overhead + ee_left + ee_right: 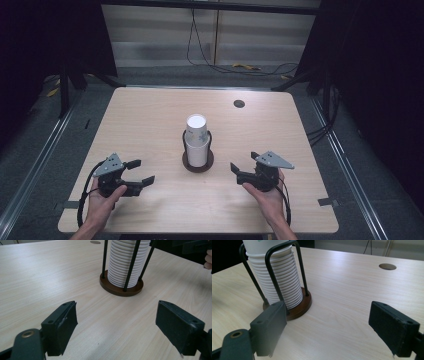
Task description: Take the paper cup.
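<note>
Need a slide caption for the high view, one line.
Two open hand-held grippers, left and right, flank a white paper cup stack in its dark wire holder.

White cup stack (197,141) upright in wire holder (198,161), mid-table

Your wooden table (150,115) in a dark room.
You see grey floor (210,75), black cables (200,55) and a pale wall (165,30) behind.

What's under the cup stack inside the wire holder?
The stack of paper cups stands upside down on the holder's round brown wooden base, fenced by black wire uprights. The base's middle is covered by the cups; nothing inside the stack can be seen.
</note>
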